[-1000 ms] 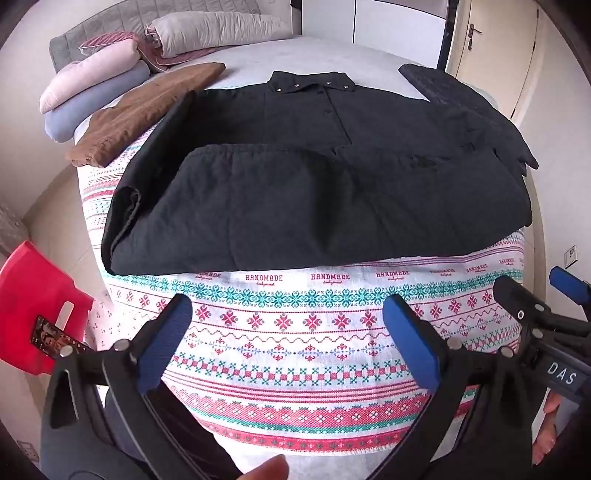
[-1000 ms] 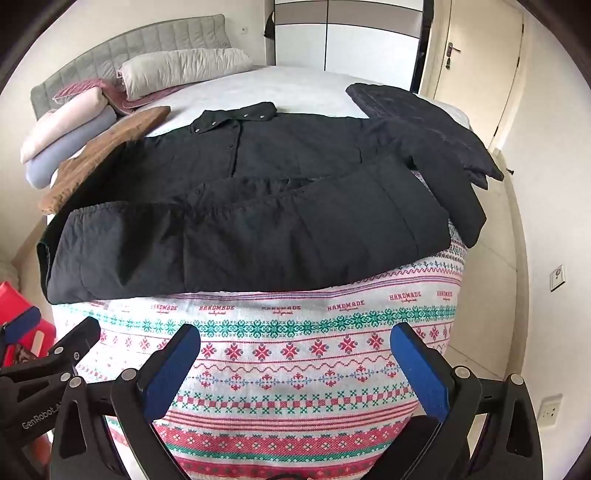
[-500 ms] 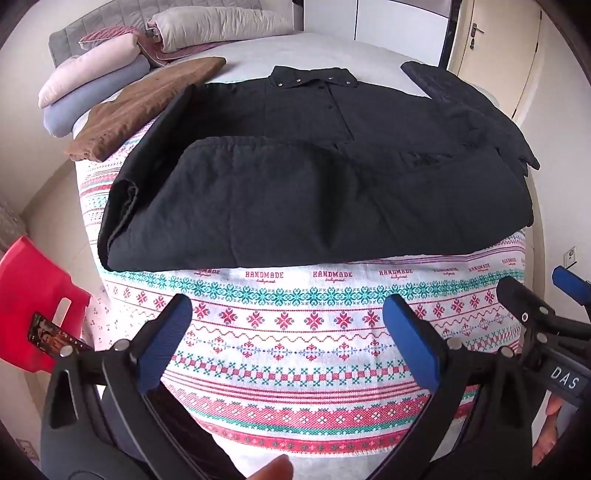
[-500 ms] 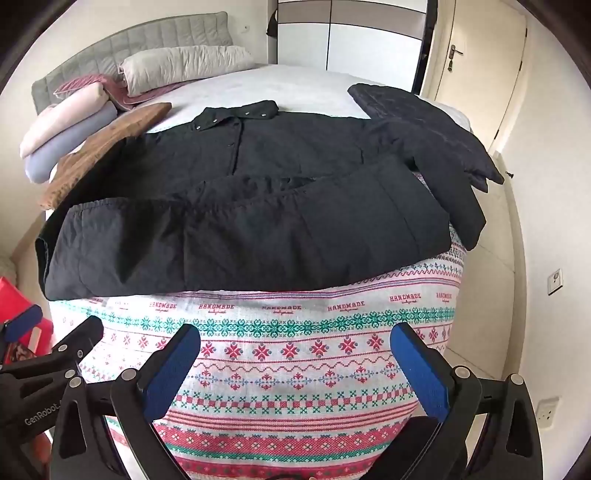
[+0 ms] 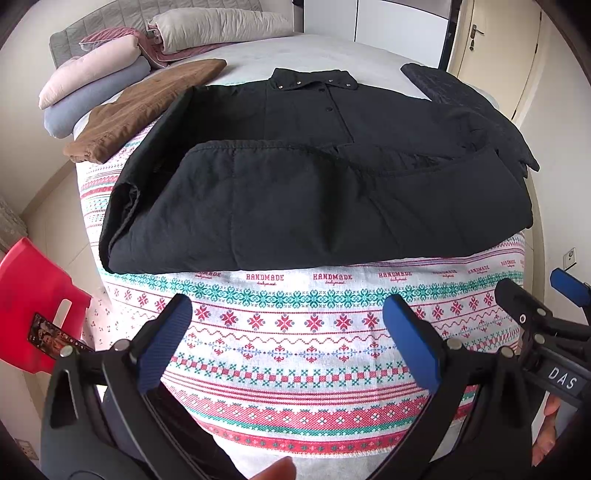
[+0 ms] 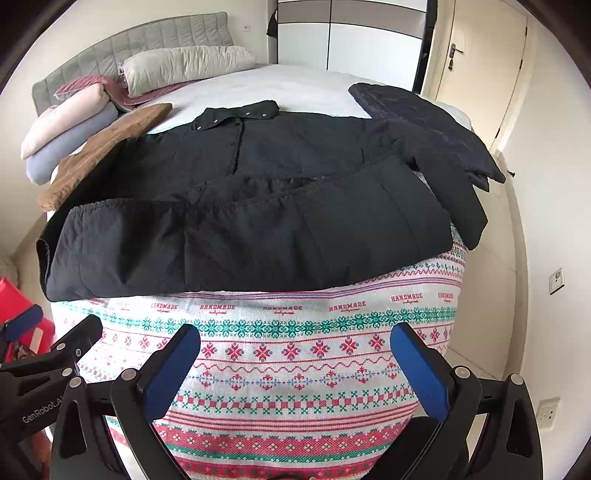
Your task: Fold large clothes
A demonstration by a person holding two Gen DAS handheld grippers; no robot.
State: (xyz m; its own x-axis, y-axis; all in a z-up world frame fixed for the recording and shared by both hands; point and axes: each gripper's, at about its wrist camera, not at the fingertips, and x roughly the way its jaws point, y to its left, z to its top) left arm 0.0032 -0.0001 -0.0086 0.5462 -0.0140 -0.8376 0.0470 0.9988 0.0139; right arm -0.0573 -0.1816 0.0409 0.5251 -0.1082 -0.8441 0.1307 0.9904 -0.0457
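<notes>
A black quilted jacket (image 5: 314,199) lies on a patterned cloth on the bed, collar (image 5: 310,79) at the far side, its lower part folded up over the body. It also shows in the right wrist view (image 6: 251,236), with one sleeve (image 6: 458,199) hanging off the right. My left gripper (image 5: 288,343) is open and empty, above the cloth just short of the jacket's near fold. My right gripper (image 6: 295,362) is open and empty, likewise short of the fold. The right gripper's fingers (image 5: 535,314) show at the right edge of the left wrist view.
A folded brown garment (image 5: 144,110), rolled pink and blue bedding (image 5: 92,88) and pillows (image 5: 218,29) lie at the far left of the bed. Another dark quilted garment (image 6: 417,118) lies at the far right. A red stool (image 5: 33,306) stands left of the bed. The patterned cloth (image 5: 295,332) drapes over the near edge.
Both grippers have dropped slightly and drawn a little closer to the bed; the jacket sits lower and larger in both views. Nothing was grasped.
</notes>
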